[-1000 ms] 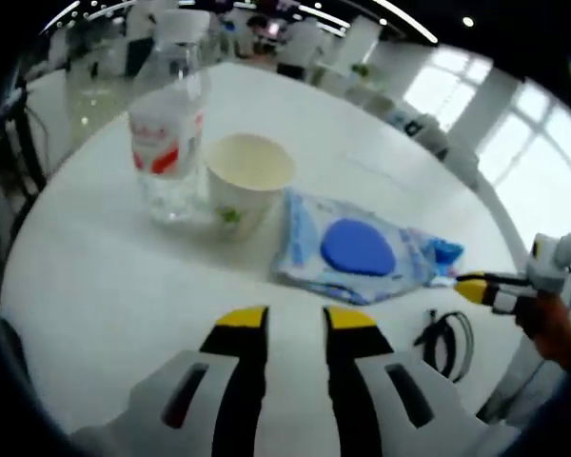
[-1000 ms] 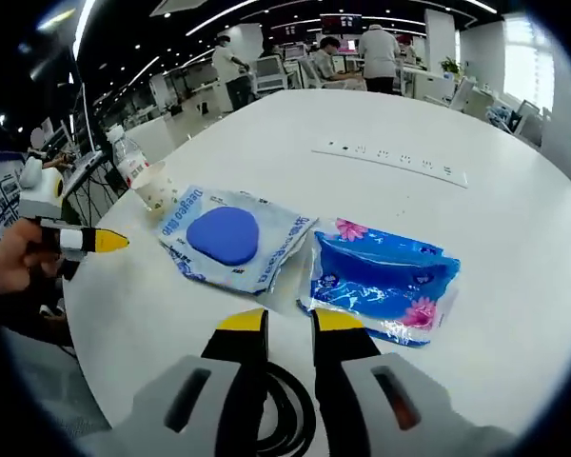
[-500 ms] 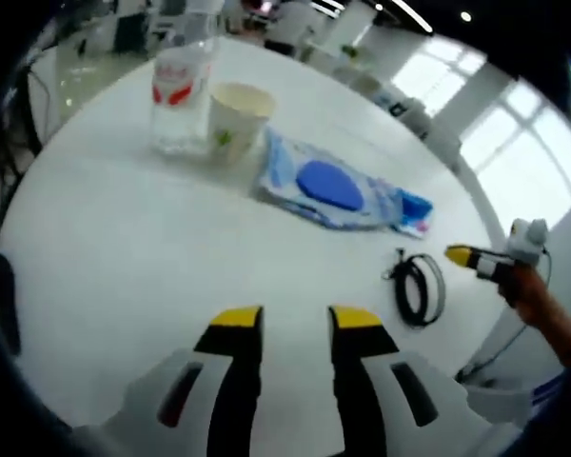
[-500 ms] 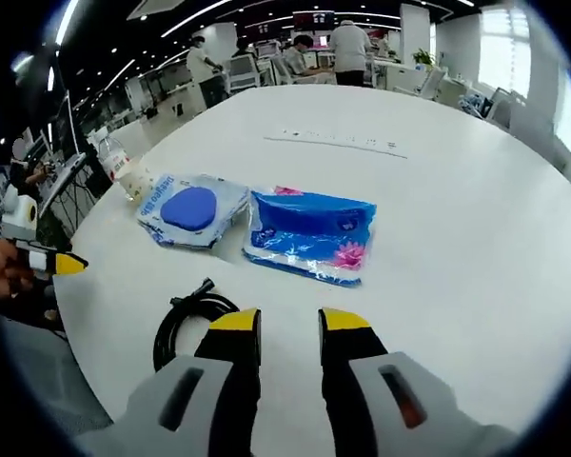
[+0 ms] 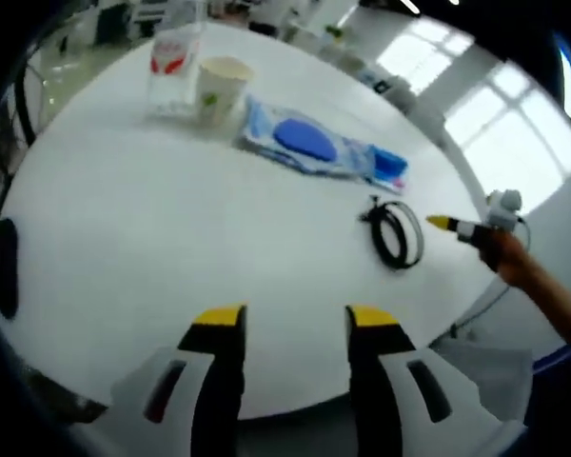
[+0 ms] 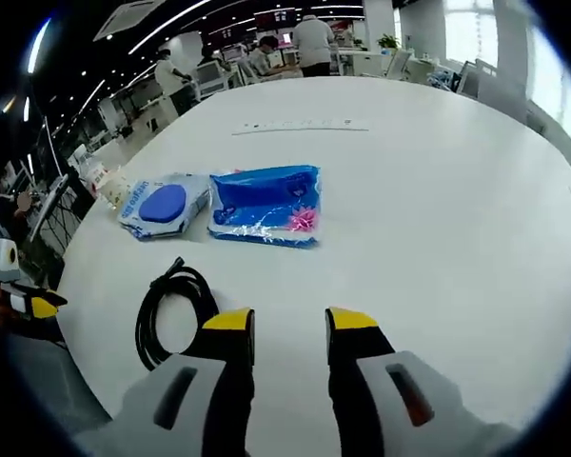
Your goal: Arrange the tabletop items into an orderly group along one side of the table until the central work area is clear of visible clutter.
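Note:
Along the far side of the white table point(image 5: 124, 219) stand a clear water bottle point(image 5: 174, 65) and a paper cup point(image 5: 217, 88). Beside them lie a wipes pack with a blue lid point(image 5: 305, 143) and the end of a blue tissue pack point(image 5: 390, 168). A coiled black cable point(image 5: 396, 232) lies nearer the edge. My left gripper point(image 5: 295, 322) hovers open over bare table, well short of them. My right gripper point(image 6: 291, 324) is open with nothing between its jaws, just right of the cable point(image 6: 174, 308), with the tissue pack point(image 6: 266, 204) and wipes pack point(image 6: 160, 206) beyond.
A white power strip point(image 6: 300, 125) lies across the far middle of the table point(image 6: 438, 238). The right gripper point(image 5: 466, 227), held by a hand, hangs off the table edge beyond the cable. The left gripper point(image 6: 30, 306) pokes in beside the table rim. People and desks stand far behind.
Both views have drawn back from the table, so the items look smaller and farther. The items themselves have not moved. My left jaws stand slightly wider apart.

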The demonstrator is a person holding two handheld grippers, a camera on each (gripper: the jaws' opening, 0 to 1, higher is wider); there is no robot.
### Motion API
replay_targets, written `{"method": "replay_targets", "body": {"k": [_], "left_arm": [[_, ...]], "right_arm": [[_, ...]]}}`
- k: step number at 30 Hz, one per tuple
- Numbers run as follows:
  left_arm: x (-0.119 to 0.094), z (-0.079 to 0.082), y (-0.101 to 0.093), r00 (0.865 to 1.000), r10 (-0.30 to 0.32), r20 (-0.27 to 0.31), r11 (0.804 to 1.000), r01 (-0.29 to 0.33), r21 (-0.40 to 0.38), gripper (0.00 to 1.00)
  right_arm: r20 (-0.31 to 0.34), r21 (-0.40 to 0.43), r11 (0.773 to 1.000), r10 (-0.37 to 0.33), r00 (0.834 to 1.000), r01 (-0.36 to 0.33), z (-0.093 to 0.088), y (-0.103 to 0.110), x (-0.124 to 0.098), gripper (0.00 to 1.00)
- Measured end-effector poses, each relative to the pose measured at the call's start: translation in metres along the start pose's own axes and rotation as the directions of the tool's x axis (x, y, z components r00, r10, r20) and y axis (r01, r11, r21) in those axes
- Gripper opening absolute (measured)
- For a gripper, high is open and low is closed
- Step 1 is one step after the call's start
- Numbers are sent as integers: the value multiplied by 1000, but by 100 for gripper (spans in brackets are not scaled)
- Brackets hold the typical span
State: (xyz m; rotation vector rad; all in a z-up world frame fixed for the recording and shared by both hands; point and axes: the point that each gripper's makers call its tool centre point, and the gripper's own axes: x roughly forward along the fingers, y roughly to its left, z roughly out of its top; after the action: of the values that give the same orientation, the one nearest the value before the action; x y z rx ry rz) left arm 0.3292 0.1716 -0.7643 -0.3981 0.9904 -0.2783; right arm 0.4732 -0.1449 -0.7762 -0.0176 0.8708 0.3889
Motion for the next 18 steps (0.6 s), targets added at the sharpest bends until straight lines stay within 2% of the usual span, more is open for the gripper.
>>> {"method": "replay_targets", "body": {"k": [5, 10, 15, 18], "left_arm": [[-11, 3, -2, 1000, -13, 6, 997, 12, 81, 44], [-22, -4, -4, 1000, -26, -2, 995, 27, 101, 44], [-34, -11, -2, 1000, 0, -3, 993, 1, 122, 44], [-41, 0, -4, 999, 23, 30, 987, -27, 159, 44]], "right_arm": [[18, 18, 1000, -4, 1000, 3, 10, -3, 2, 31], [35, 40, 999, -11, 999, 10, 27, -10, 9, 31], [46, 54, 998, -23, 999, 21, 45, -22, 22, 28], [50, 99, 995, -28, 998, 23, 52, -27, 30, 27]]}}
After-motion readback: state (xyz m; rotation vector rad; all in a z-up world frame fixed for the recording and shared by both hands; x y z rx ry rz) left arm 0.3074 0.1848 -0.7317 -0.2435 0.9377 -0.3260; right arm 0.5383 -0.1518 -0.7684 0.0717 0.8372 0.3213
